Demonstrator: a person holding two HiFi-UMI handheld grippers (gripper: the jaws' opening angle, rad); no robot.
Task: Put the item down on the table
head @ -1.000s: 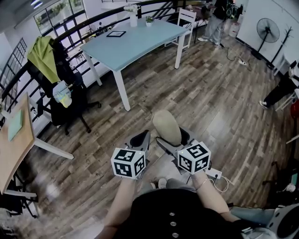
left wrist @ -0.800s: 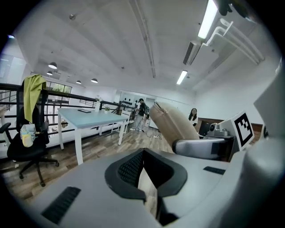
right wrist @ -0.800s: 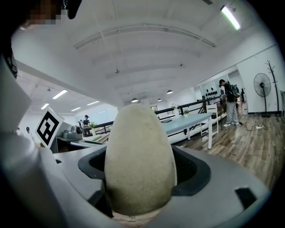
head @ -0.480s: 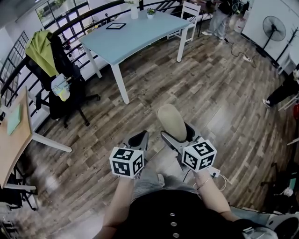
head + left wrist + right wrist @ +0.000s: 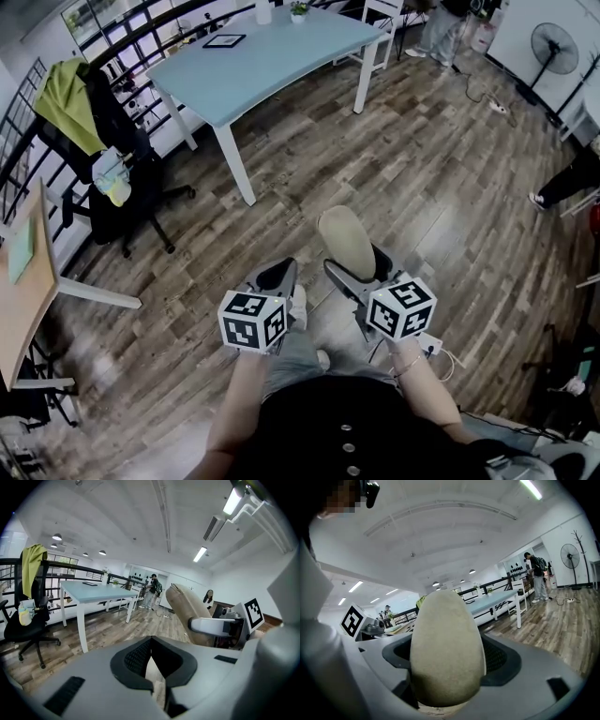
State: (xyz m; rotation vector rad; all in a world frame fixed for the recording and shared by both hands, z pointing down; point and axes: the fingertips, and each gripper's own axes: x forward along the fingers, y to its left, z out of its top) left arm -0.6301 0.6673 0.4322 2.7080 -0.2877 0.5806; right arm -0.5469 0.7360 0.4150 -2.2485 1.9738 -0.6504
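Observation:
A tan egg-shaped item [image 5: 345, 240] stands up out of my right gripper [image 5: 359, 268], which is shut on its lower part; it fills the right gripper view as the item [image 5: 446, 646] between the dark pads. My left gripper [image 5: 277, 275] is beside it on the left, shut with nothing in it, its pads meeting in the left gripper view [image 5: 151, 661]. Both hang over the wooden floor, in front of my body. The light blue table [image 5: 272, 54] stands well ahead and to the left, and it also shows in the left gripper view as the table [image 5: 89, 589].
A black office chair with a green jacket [image 5: 94, 131] stands at the left, a wooden desk [image 5: 19, 300] at the far left edge. A power strip with cable [image 5: 433, 349] lies by my right arm. A floor fan [image 5: 555, 49] and people stand at the back right.
The view has shifted, so the blue table sits higher in the head view. Both grippers have sunk slightly in frame. The right one still holds the tan item.

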